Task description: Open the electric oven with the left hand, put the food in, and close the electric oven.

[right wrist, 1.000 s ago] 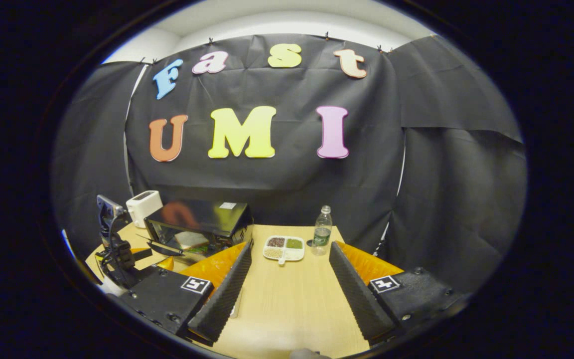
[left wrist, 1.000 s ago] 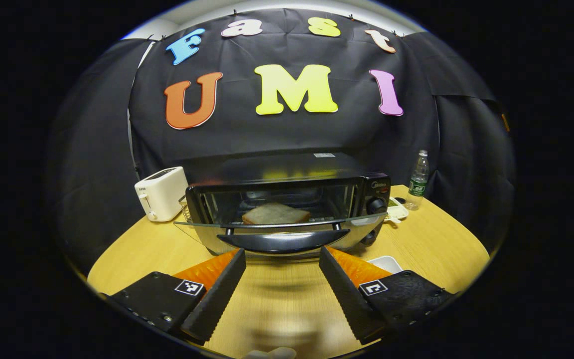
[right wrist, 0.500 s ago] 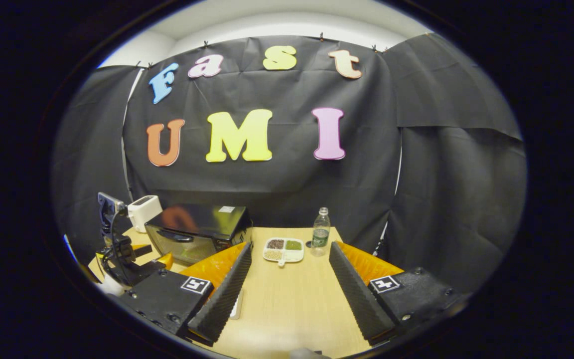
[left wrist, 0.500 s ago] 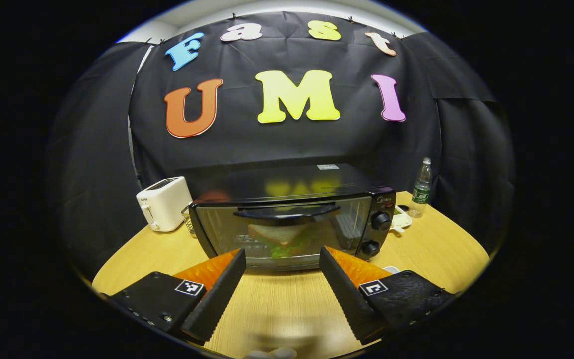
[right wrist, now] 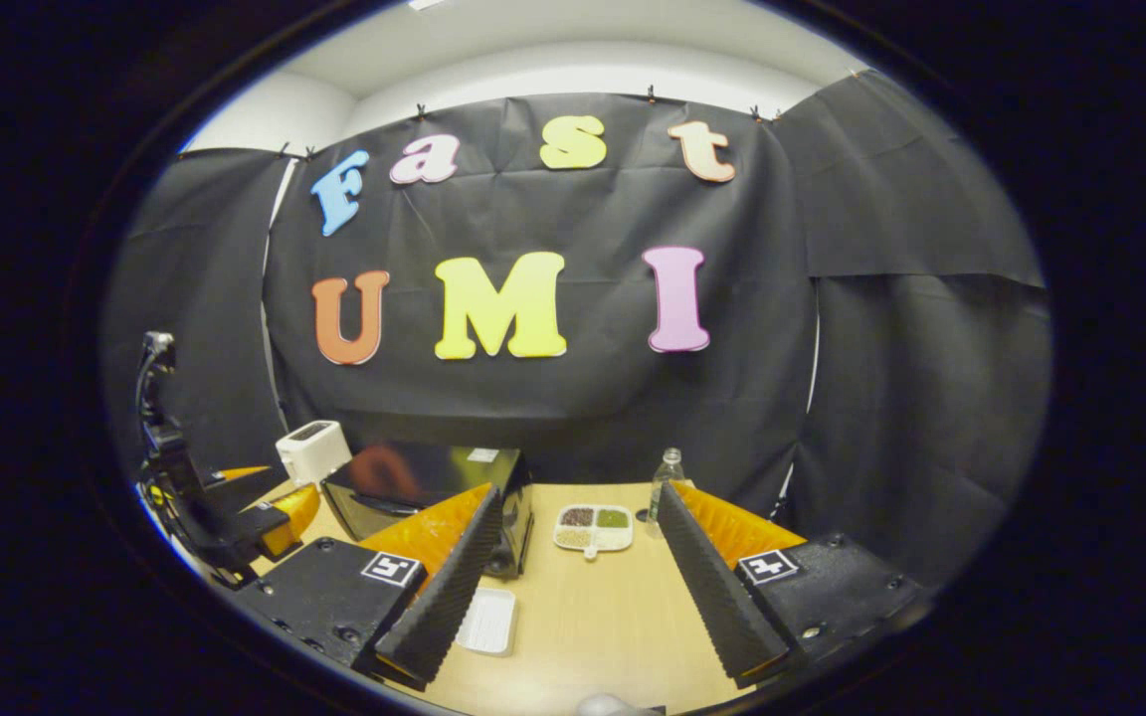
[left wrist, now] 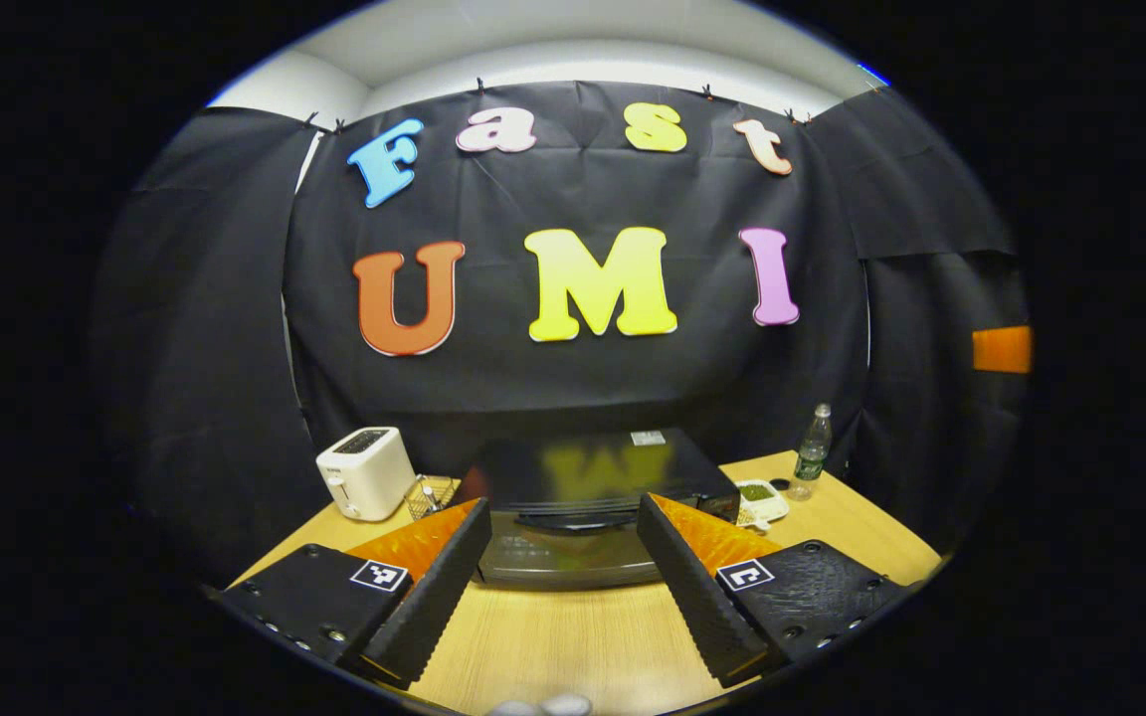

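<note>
The bench point(left wrist: 573, 636) is pale wood, and the electric oven point(left wrist: 588, 497) sits on it toward the back, straight ahead of my left gripper point(left wrist: 564, 577). The oven's long axis runs side to side across my left gripper view, w/ its door point(left wrist: 568, 557) facing me and shut. It's a dark, glossy box; the top reflects the wall, and a dark handle point(left wrist: 573, 519) runs along the upper edge of the door. Thru the glass I can't make out the food: too dark. The oven's lower corners are cut off behind my left fingers point(left wrist: 439, 587).

In the right gripper view the oven point(right wrist: 424, 487) is off to the left, turned so its door faces left-front; its near end is partly hidden behind my right gripper's point(right wrist: 573, 587) left finger.

Left of the oven stands a white toaster point(left wrist: 366, 473), w/ a small wire basket point(left wrist: 431, 494) between them; contents hard to tell. Right of the oven: a divided snack tray point(right wrist: 593, 527) and a clear water bottle point(right wrist: 668, 475) near the back edge. A small white tray point(right wrist: 489, 621) lies on the bench just beside my right gripper's left finger.

Both sets of fingers are spread wide, holding nothing. My left gripper point(right wrist: 235, 507) hangs apart from the oven.
</note>
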The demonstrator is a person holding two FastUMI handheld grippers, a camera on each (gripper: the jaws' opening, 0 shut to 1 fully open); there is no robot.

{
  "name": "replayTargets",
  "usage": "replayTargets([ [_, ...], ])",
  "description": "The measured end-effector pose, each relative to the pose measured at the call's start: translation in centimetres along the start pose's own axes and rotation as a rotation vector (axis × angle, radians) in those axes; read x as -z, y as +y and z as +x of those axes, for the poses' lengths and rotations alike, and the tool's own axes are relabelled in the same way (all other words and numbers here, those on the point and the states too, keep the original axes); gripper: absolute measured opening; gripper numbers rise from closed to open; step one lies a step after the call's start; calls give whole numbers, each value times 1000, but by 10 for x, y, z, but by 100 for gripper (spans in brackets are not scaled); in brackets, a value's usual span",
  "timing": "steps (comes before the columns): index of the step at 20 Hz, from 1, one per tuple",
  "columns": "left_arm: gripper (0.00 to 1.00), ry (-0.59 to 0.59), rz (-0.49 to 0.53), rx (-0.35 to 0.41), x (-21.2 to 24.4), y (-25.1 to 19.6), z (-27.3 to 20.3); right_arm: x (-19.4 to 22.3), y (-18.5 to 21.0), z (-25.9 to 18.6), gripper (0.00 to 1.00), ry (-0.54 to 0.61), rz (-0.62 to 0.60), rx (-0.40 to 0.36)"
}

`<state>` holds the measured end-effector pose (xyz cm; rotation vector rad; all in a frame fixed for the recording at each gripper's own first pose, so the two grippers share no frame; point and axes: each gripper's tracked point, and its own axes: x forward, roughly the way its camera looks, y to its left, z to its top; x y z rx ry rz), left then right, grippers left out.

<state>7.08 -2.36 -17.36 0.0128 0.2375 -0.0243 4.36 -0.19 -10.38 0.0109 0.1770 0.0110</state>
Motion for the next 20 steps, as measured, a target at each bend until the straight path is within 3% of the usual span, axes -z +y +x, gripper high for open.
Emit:
replayTargets([
  [3, 97, -66, -22, -9, -56, 12, -31, -20, 15, -5, 97, -30, 2, -8],
  [8, 97, -103, -50, -41, -102, 28, -70, -48, 37, -21, 97, -69, 23, -10],
  [20, 96, -175, -45, -16, -145, 43, -109, -80, 65, -62, 96, -130, 1, 16],
])
